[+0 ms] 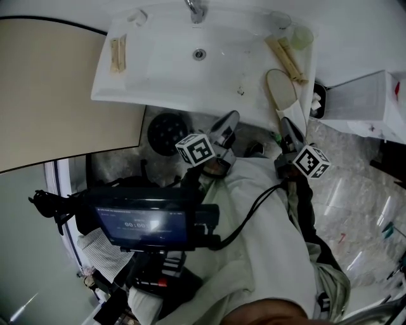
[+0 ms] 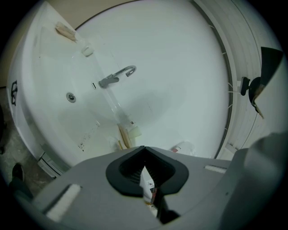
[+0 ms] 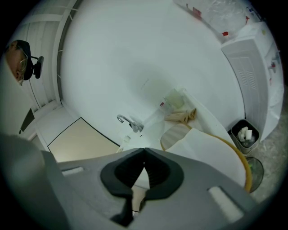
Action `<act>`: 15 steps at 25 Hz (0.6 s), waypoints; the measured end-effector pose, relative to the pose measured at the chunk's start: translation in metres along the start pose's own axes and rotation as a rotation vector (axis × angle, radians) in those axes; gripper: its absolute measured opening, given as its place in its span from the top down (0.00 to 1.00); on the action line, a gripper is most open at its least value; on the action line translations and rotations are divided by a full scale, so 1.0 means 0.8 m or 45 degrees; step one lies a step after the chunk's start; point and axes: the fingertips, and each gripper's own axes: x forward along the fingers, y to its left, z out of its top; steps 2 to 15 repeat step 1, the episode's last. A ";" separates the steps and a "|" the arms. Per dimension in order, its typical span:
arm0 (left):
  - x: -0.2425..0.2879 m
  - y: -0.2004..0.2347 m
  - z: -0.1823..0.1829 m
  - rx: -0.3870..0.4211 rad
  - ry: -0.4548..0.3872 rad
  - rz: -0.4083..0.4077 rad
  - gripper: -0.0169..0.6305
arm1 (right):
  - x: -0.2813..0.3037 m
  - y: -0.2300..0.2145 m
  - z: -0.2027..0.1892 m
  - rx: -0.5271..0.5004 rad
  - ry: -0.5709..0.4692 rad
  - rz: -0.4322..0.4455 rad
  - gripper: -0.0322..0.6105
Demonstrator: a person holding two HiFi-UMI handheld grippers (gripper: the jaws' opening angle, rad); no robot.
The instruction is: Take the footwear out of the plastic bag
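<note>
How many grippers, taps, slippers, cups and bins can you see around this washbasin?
Grippers: 2, left gripper and right gripper
Tap: 1
Slipper: 1
Cup: 1
Bin: 1
Total: 6

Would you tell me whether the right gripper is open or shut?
Shut: the right gripper shows its jaw tips touching in its own view, with nothing clamped between them.

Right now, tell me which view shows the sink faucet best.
The left gripper view: the faucet shows whole, spout and base. The head view crops the faucet at its top edge; the right gripper view shows the faucet whole but tiny.
</note>
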 end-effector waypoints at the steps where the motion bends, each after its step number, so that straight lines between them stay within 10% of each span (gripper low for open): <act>1: 0.000 0.001 0.001 0.002 -0.003 0.002 0.96 | 0.001 0.000 0.001 -0.001 -0.001 0.003 0.95; 15: 0.000 0.001 0.001 0.002 -0.003 0.002 0.96 | 0.001 0.000 0.001 -0.001 -0.001 0.003 0.95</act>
